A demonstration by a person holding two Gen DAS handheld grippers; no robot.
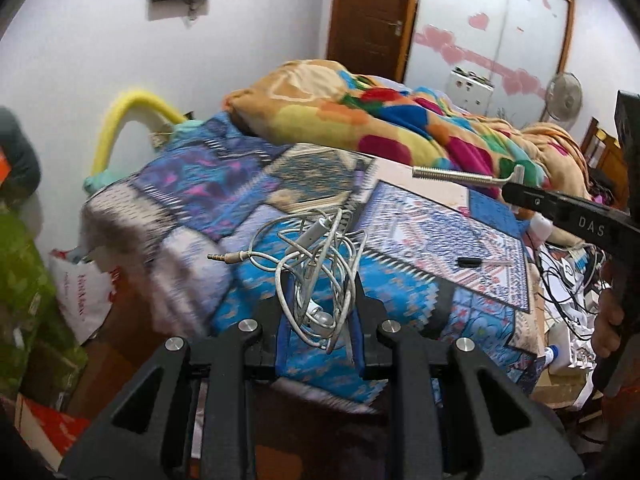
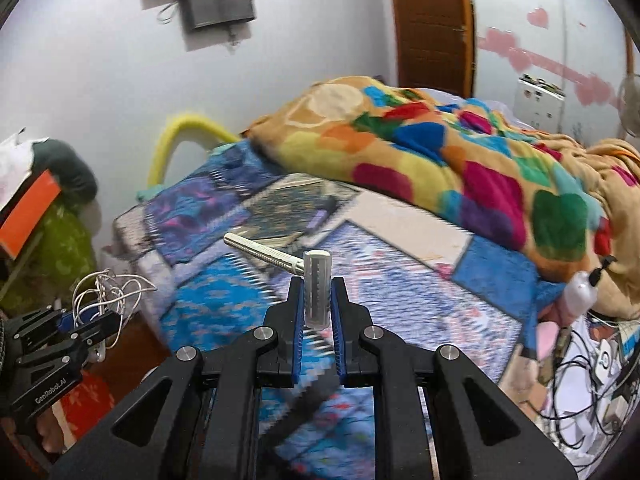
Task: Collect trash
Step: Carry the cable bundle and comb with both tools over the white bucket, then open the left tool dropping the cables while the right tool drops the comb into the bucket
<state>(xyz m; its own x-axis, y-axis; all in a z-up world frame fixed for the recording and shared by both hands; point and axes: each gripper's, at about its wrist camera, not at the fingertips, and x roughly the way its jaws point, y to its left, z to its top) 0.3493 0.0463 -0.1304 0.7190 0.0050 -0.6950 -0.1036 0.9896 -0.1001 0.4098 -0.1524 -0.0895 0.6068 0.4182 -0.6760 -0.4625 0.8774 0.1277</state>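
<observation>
Shiny, seemingly metal razor [image 2: 316, 292]; fleecy blanket [image 2: 440, 152]

A bed [image 2: 400, 320] with a patterned blue sheet fills the room, a bright blanket [image 2: 460, 152] heaped at its far side. Beyond stand white walls [image 2: 100, 80], a brown door [image 1: 372, 12], a wardrobe [image 1: 496, 24] and a fan [image 1: 564, 96] far right.

Right gripper [image 2: 317, 300]: fingers [image 2: 295, 312] clamping the head of a metal razor [image 2: 317, 288], handle pointing to ten o'clock. Left gripper [image 2: 90, 322], at nine o'clock: carrying tangled white earphones [image 2: 108, 292]. Patterned bed [image 2: 420, 300] lying beneath; colourful blanket [image 2: 440, 152] sitting at two o'clock.
</observation>
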